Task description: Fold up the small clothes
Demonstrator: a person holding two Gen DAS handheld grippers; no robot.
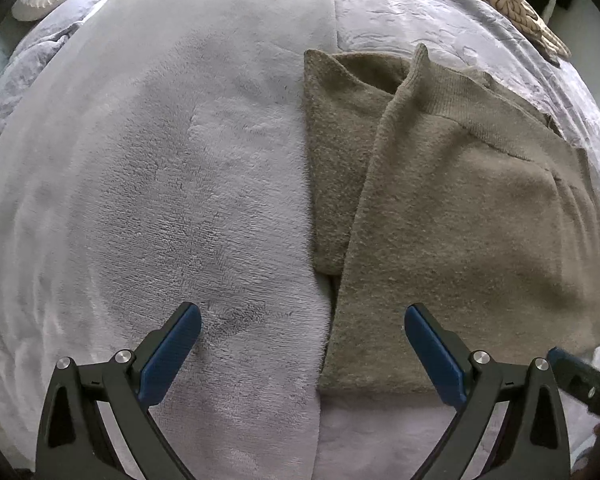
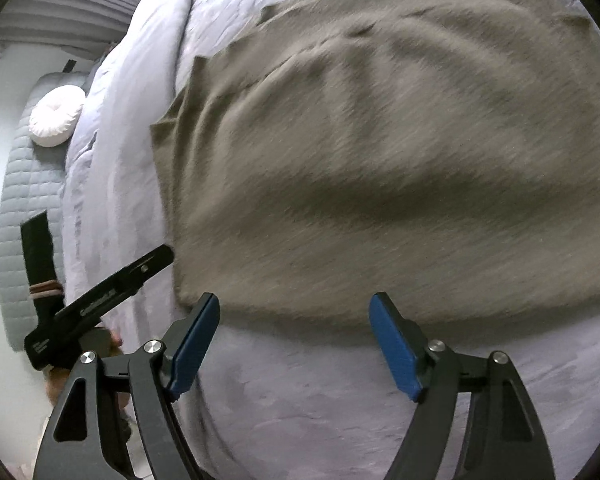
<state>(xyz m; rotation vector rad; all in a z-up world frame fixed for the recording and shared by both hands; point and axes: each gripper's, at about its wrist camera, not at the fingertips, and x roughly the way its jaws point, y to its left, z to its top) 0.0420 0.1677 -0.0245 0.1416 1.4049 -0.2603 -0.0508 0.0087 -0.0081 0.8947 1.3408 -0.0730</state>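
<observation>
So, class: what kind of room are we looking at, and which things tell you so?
Most likely a bedroom: a bed with a rumpled grey duvet, a round white cushion and a quilted grey headboard.

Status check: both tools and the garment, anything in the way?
Left tool open, empty. Right tool open, empty. Olive sweater partly folded on grey bedding. Nothing in the way.

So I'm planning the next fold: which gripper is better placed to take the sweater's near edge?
Probably the right gripper: open, empty, centred before the sweater hem. Left gripper straddles its side edge.
</observation>
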